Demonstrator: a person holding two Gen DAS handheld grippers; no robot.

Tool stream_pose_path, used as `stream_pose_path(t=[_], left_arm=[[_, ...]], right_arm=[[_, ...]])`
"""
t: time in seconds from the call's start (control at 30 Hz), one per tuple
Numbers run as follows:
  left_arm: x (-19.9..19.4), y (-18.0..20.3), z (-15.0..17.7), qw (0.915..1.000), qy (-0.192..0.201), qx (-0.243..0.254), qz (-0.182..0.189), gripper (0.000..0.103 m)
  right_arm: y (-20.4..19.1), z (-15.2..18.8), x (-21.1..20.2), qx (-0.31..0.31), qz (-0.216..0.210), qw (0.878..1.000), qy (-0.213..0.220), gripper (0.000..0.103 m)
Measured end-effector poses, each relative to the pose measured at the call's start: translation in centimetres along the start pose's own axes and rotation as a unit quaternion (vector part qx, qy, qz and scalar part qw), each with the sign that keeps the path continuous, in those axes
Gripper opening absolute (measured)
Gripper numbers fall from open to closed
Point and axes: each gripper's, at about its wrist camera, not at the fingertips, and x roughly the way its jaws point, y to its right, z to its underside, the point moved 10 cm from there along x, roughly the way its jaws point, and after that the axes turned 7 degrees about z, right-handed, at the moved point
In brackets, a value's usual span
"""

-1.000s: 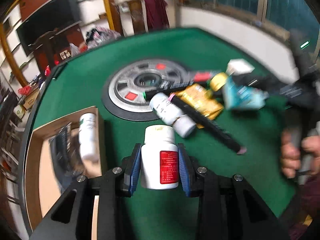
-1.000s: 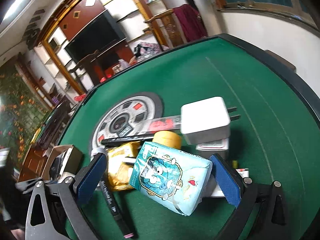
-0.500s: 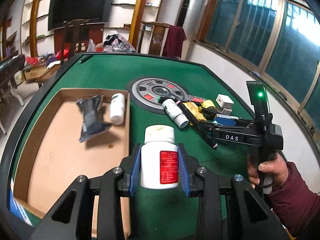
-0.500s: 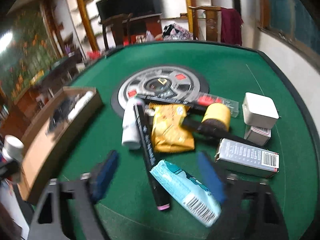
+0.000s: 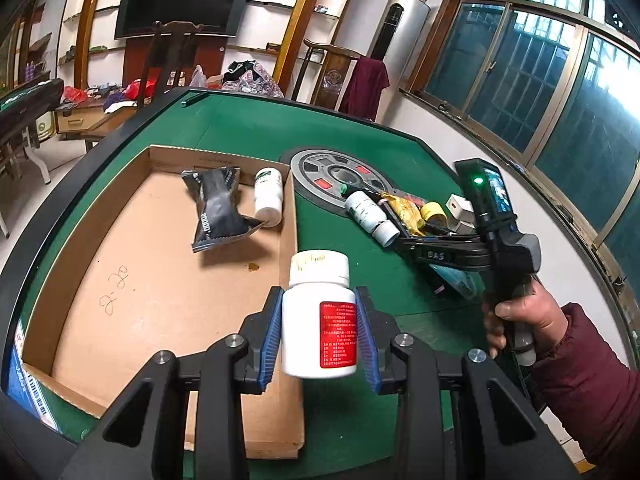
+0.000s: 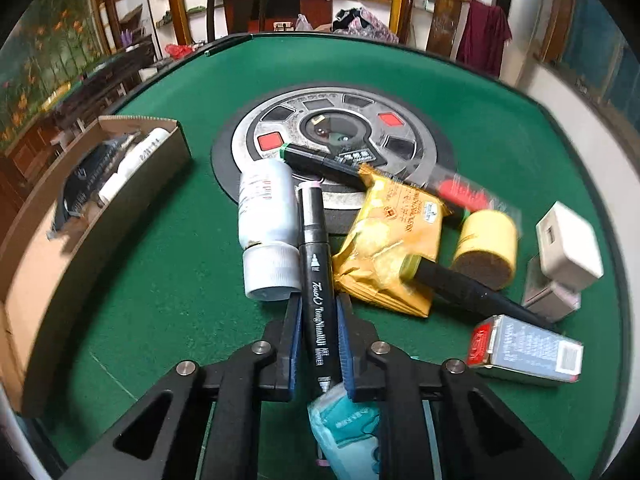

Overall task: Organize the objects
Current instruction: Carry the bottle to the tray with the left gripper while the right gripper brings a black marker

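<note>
Three white pill bottles: one (image 5: 319, 312) clamped upright between left gripper (image 5: 319, 334) pads, above cardboard box (image 5: 120, 280) edge; one (image 5: 268, 196) lying in box beside black pouch (image 5: 218, 208); one (image 6: 268, 232) on green table (image 6: 460, 80), just left of right fingers.

Right gripper (image 6: 319, 344) level, low over table, pads closed around black marker (image 6: 316, 276) lying lengthwise between them.

Only left view shows right hand (image 5: 520, 316) on handle; only right view shows teal packet (image 6: 344, 428) under fingers.

teal packet (image 6: 346, 432): mostly hidden under hand-held gripper | red tube (image 6: 464, 192): blurred
</note>
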Motion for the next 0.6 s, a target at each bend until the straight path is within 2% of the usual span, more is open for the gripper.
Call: stream_pose_path(t=[0.13, 0.33, 0.5, 0.6], left_arm=[[-0.3, -0.8, -0.1, 0.9999, 0.004, -0.014, -0.001, 0.034], [-1.0, -1.8, -0.6, 0.9995, 0.013, -0.030, 0.001, 0.034], [-1.9, -3.6, -2.0, 0.9990, 0.020, -0.030, -0.025, 0.034], [-2.3, -5.2, -3.2, 0.9983, 0.022, -0.028, -0.046, 0.034]], right_arm=[[0.7, 0.2, -1.2, 0.031, -0.032, 0.999, 0.016, 0.016], [1.1, -1.8, -5.5, 0.088, -0.106, 0.988, 0.063, 0.016], [-1.4, -3.9, -9.9, 0.087, -0.166, 0.977, 0.099, 0.016], [-4.4, -5.1, -11.4, 0.069, -0.205, 0.971, 0.099, 0.016]])
